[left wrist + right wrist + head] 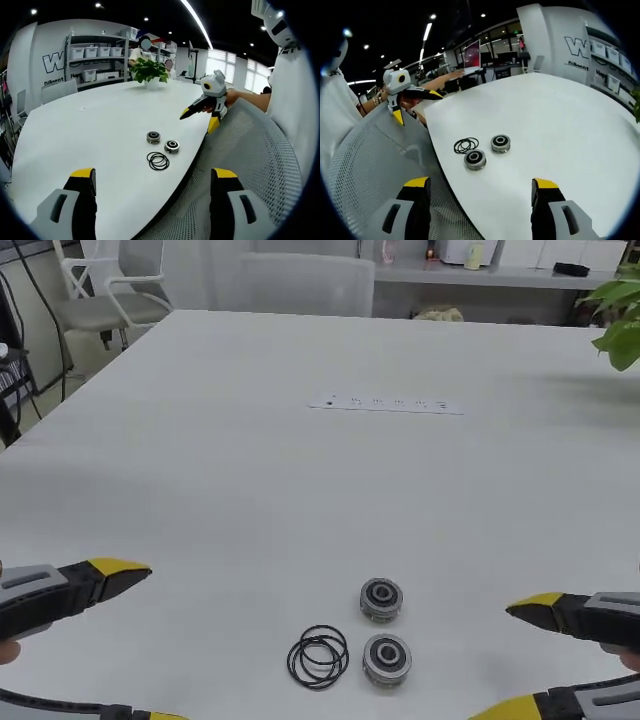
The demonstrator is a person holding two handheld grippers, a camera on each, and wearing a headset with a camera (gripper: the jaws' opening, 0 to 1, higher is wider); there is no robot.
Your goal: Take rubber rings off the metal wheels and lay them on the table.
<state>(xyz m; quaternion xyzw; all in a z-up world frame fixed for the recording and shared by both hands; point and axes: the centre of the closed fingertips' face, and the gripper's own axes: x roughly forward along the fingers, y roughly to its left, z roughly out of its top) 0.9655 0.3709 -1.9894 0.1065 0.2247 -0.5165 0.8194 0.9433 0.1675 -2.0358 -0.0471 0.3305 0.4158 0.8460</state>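
Black, thin rubber rings (318, 656) lie in a small overlapping heap on the smooth white counter (300, 490), close to its front edge. Two small round metal wheels with dark hubs lie flat to the right of the heap. The nearer wheel (387, 658) is just beside the rings and the farther wheel (381, 598) just behind it, the two close but apart. The left gripper (165, 645), yellow-tipped, hangs well off to one side and the right gripper (490, 660) to the other. Each has its jaws spread wide with nothing between them, and neither touches a wheel or a ring. Whether a ring sits in either wheel's groove is too small to tell (the rims read as bare grey metal in the head view), so the job may be done or may have a pull left. If a ring remains, the likeliest trouble is the wheel skating across the slick counter, and perhaps off the near edge, because one gripper tugs while the other is not pinning the wheel. A thin ring could also slip from the jaw tips and snap back. A careless reach for the nearer wheel could scatter the heap.
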